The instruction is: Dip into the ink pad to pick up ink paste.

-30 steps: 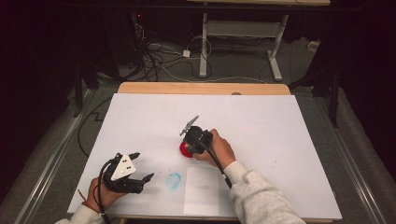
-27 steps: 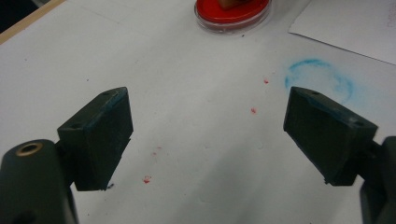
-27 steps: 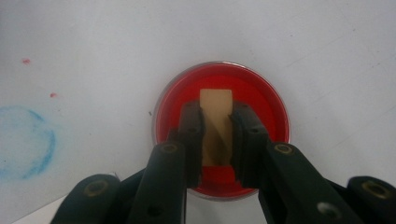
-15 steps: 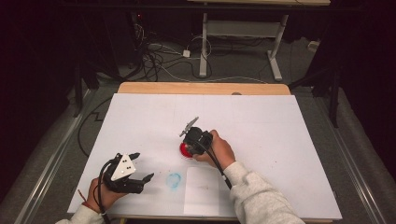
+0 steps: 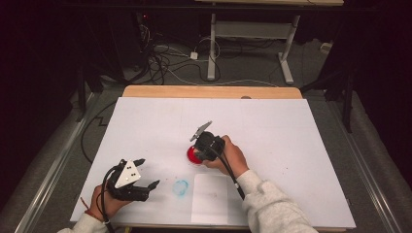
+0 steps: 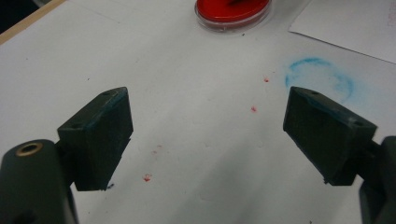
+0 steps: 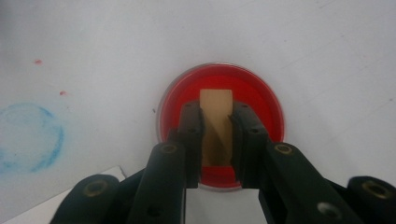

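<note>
A round red ink dish (image 5: 192,157) sits near the middle of the white table top (image 5: 272,126). My right gripper (image 5: 198,152) points down over it. In the right gripper view its jaws (image 7: 217,122) are shut on a small tan wooden block (image 7: 215,105), whose end sits in the red dish (image 7: 264,100). My left gripper (image 5: 148,173) rests at the front left, open, with nothing between its pads (image 6: 100,135). The left gripper view shows the red dish (image 6: 232,10) farther off at the top.
A blue ring-shaped smudge (image 5: 180,187) marks the table between the two hands. A white sheet of paper (image 5: 210,199) lies at the front edge beside it. Small red specks (image 6: 253,109) dot the surface. Cables and a desk frame stand beyond the far edge.
</note>
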The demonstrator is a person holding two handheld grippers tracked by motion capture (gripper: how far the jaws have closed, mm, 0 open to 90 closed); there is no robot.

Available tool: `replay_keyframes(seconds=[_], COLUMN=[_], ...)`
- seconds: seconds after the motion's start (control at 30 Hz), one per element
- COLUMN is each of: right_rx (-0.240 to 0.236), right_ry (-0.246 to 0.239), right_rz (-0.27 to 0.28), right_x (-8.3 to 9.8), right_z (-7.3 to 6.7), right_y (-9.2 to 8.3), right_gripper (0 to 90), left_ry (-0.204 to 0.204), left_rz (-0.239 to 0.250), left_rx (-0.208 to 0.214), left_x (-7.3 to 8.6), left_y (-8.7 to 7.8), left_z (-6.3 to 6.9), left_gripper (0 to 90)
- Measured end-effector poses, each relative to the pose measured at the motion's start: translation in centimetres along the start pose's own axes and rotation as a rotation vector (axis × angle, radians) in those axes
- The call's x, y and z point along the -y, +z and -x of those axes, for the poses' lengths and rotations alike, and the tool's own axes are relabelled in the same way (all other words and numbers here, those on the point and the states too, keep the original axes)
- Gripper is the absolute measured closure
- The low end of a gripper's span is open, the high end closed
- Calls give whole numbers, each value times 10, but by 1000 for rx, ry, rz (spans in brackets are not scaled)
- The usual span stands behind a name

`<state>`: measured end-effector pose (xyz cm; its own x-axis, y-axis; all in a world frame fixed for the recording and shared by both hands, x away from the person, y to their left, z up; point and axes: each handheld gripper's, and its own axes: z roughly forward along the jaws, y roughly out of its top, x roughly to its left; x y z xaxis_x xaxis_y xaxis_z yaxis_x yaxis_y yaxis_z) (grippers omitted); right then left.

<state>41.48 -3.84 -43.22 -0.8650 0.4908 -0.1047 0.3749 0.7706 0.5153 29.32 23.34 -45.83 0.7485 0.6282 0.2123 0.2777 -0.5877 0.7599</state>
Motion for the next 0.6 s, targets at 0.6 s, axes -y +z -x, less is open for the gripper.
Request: replay_keyframes(seconds=[0.6], right_rx=[0], right_ry=[28], right_rz=[179], right_x=[23], right_z=[10], right_y=[-68], right_gripper=[763], left_ry=[7], left_rz=[-4], left_rx=[5], left_x=[-3], left_y=[2], left_z=[0], left_gripper=[151])
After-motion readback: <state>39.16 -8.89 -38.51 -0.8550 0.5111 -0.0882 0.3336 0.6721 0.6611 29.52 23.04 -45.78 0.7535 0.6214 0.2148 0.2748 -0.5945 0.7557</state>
